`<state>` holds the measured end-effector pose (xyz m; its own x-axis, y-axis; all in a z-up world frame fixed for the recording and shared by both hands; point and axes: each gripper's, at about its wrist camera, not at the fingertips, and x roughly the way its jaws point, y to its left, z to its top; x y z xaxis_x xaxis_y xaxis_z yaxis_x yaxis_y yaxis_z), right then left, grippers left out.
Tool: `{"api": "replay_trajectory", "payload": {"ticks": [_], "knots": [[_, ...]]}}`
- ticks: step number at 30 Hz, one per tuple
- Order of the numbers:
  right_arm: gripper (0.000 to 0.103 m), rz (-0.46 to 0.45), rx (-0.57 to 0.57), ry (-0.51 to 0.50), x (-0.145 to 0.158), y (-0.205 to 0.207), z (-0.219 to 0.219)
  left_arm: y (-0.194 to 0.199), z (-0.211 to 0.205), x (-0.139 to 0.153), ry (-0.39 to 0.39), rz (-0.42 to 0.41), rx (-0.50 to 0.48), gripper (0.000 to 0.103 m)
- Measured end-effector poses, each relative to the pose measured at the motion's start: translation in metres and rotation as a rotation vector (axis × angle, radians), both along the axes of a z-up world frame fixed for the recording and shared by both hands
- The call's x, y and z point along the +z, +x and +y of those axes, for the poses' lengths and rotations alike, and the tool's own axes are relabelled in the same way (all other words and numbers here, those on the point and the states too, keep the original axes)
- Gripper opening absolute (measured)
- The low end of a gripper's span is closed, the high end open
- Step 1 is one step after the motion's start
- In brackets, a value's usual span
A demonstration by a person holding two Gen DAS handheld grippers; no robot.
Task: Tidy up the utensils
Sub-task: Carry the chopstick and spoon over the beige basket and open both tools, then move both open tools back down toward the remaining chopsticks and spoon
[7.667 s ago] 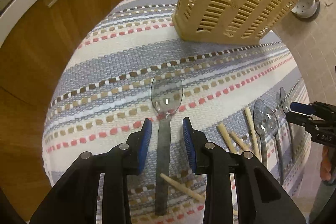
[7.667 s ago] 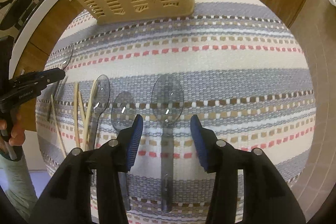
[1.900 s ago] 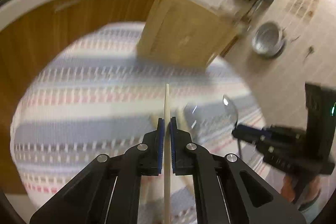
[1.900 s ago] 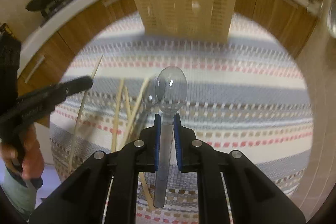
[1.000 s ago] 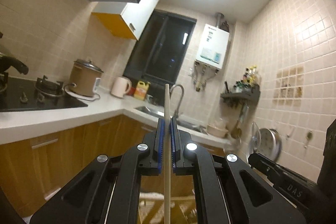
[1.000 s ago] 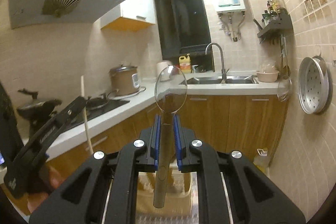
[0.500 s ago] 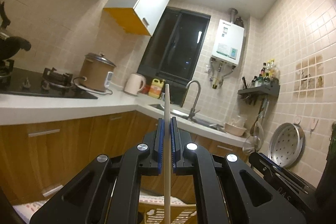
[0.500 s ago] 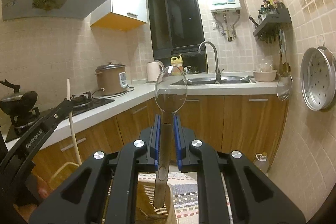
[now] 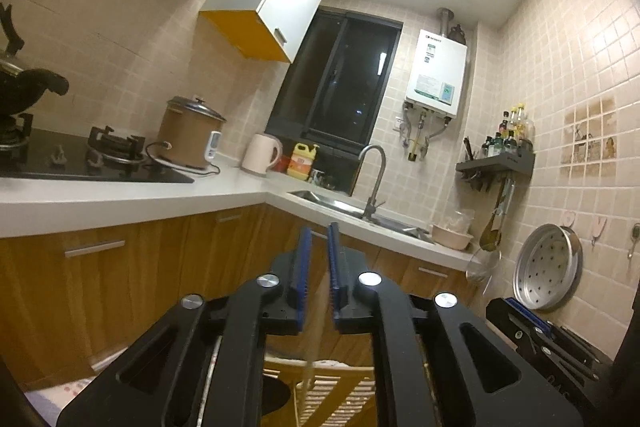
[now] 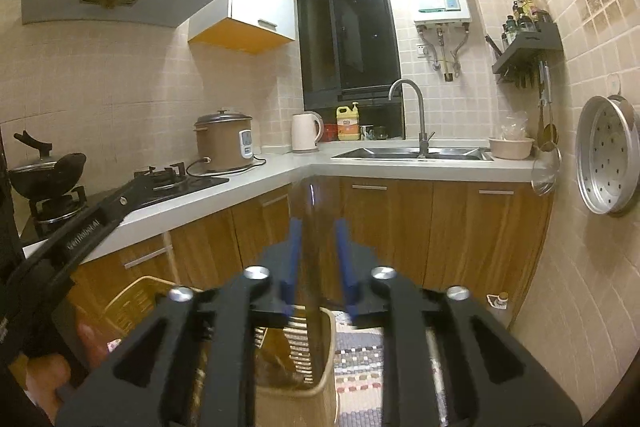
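Both grippers point level across the kitchen, above the tan slotted utensil basket (image 9: pixel 344 393); it also shows in the right wrist view (image 10: pixel 308 367). My left gripper (image 9: pixel 317 279) has its jaws slightly apart; a blurred wooden chopstick (image 9: pixel 312 355) is dropping between them toward the basket. My right gripper (image 10: pixel 316 263) is open; a blurred clear plastic spoon (image 10: pixel 310 227) is falling between its fingers toward the basket. The left gripper's black body (image 10: pixel 80 231) shows at the left of the right wrist view. The right gripper's body (image 9: pixel 552 347) shows at the lower right of the left wrist view.
A striped woven mat (image 10: pixel 360 359) lies under the basket. Wooden cabinets (image 10: pixel 460 227) and a white counter with sink (image 10: pixel 412 153), stove (image 10: pixel 168 179) and rice cooker (image 10: pixel 224 143) stand behind. A metal steamer tray (image 10: pixel 608 171) hangs on the tiled right wall.
Both grippers have opened. The chopstick has slipped down out of the left jaws and the spoon down out of the right jaws, both toward the basket.
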<state>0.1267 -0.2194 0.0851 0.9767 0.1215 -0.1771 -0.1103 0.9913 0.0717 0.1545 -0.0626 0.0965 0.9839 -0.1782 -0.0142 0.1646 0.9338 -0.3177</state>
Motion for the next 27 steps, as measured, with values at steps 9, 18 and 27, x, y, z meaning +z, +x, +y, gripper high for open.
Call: {"api": "replay_trajectory", "payload": {"ticks": [9,18,27], "knots": [[0.031,0.004,-0.003,0.007,0.021,-0.045,0.0,-0.037,0.029,0.019,-0.012,0.044,-0.029,0.017],[0.031,0.231,0.034,0.017,0.023,-0.094,0.012,-0.072,0.057,0.004,0.037,0.407,-0.139,0.021],[0.031,0.706,0.206,0.138,-0.048,-0.105,0.032,-0.094,0.08,-0.098,0.043,0.858,-0.281,0.021]]}}
